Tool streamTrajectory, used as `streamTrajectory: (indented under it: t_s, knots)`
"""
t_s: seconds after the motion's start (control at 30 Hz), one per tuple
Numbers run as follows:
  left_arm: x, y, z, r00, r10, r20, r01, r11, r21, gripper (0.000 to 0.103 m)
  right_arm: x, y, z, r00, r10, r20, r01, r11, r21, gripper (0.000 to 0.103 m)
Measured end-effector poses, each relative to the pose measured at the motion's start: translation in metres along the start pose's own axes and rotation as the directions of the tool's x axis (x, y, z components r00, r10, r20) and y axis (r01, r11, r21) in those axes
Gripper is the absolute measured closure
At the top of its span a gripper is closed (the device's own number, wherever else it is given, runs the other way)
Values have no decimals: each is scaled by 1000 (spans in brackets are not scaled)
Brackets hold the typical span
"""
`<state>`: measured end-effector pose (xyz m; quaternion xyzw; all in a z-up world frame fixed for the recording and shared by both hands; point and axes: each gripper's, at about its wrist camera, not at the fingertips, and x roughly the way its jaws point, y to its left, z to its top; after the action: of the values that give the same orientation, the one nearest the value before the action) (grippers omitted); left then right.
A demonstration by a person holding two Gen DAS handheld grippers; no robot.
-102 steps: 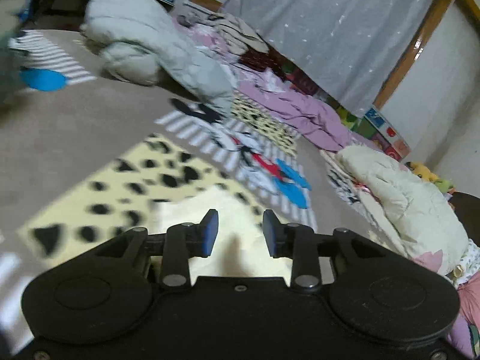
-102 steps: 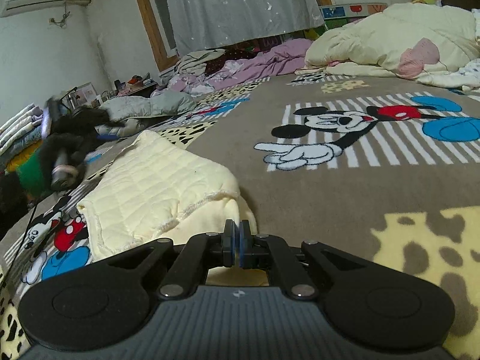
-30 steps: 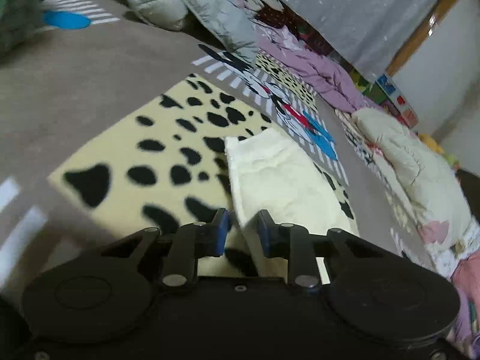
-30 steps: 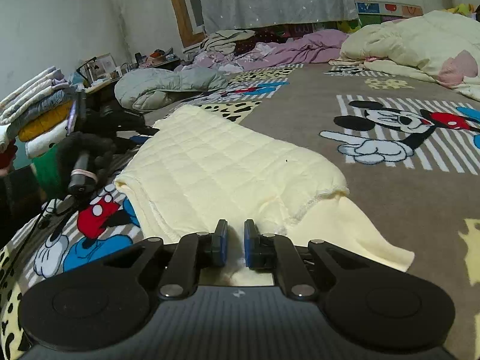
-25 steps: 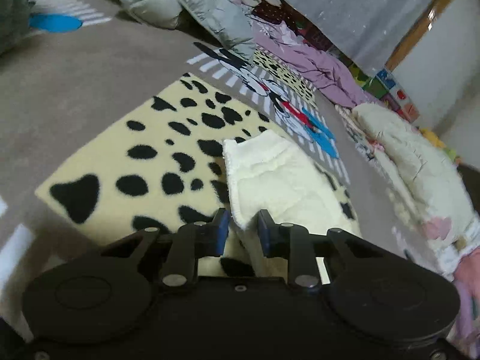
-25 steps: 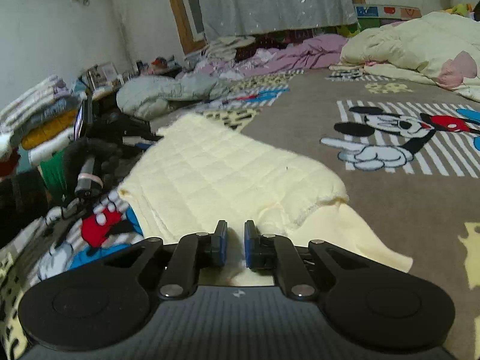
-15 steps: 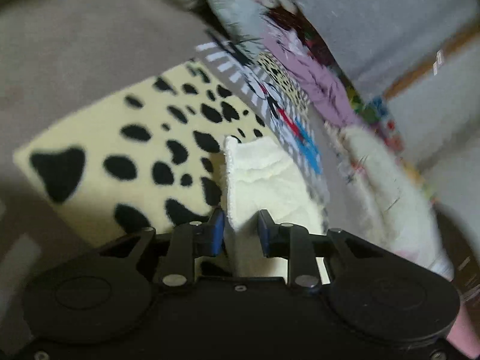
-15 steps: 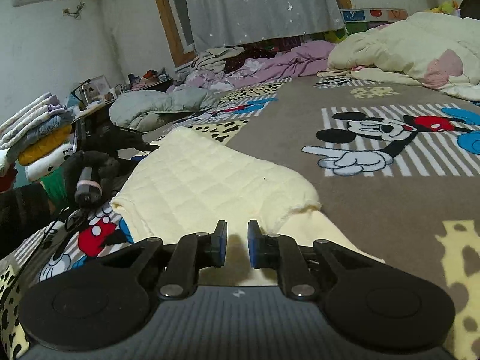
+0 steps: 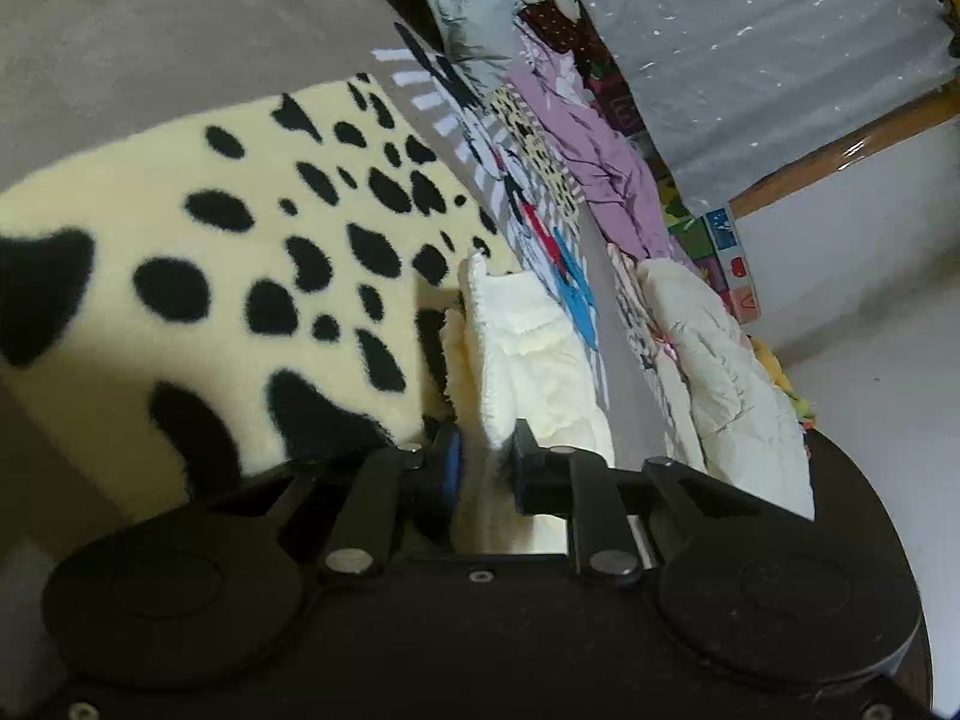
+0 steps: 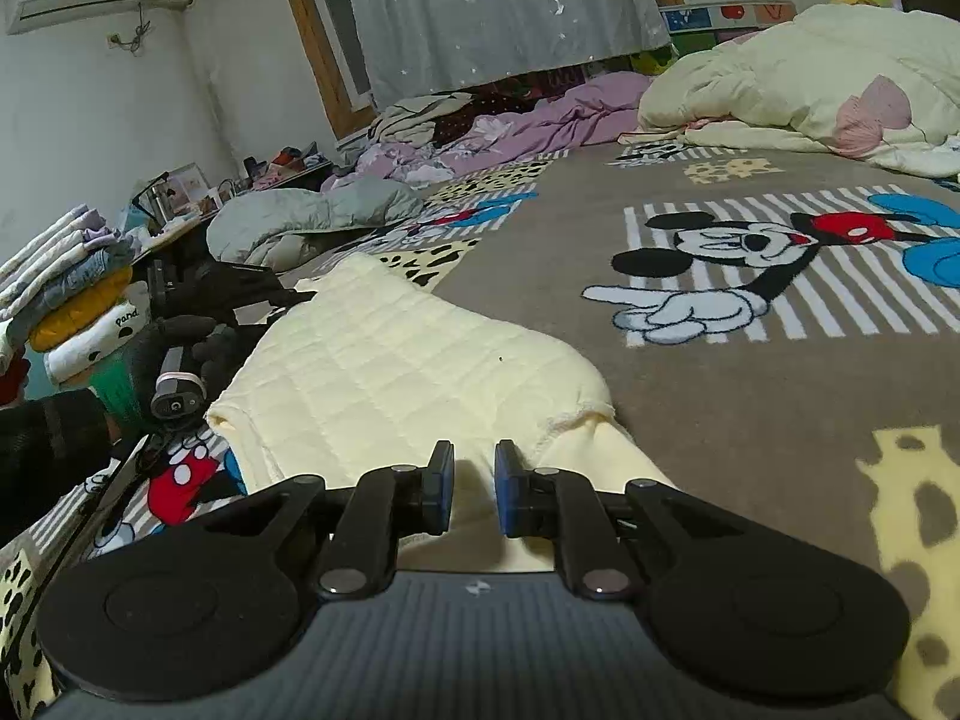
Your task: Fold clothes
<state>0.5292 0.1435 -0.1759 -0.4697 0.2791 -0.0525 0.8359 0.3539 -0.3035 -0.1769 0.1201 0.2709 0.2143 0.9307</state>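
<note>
The left wrist view sat low and tilted, close over the spotted blanket (image 9: pixel 240 276); the right wrist view looked level. Both shared the cream garment (image 10: pixel 390 372) and curtain (image 10: pixel 492 12).

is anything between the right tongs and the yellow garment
Nothing visible. The right tongs are open right over the near edge of the yellow garment, with only its fabric showing in the gap. The left tongs straddle another edge of it.
</note>
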Motion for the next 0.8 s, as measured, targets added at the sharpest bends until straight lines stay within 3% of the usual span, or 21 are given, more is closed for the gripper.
streamTrajectory:
  t_s: [0.3, 0.47, 0.67, 0.8]
  knots:
    - [-28, -24, 1, 993, -13, 113, 5, 997, 71, 91, -10, -9, -2, 1000, 5, -31, -5, 1000, 1, 89]
    - [-54, -63, -11, 986, -54, 159, 17, 974, 226, 91, -22, -23, -2, 1000, 20, -12, -20, 999, 46, 87]
    - [-94, -123, -44, 976, -119, 181, 23, 887, 461, 91, -27, -45, -5, 998, 57, -25, -52, 986, 160, 85]
    - [-114, -160, -80, 972, -153, 180, 11, 792, 611, 91, -31, -63, -8, 995, 96, -25, -86, 957, 277, 85]
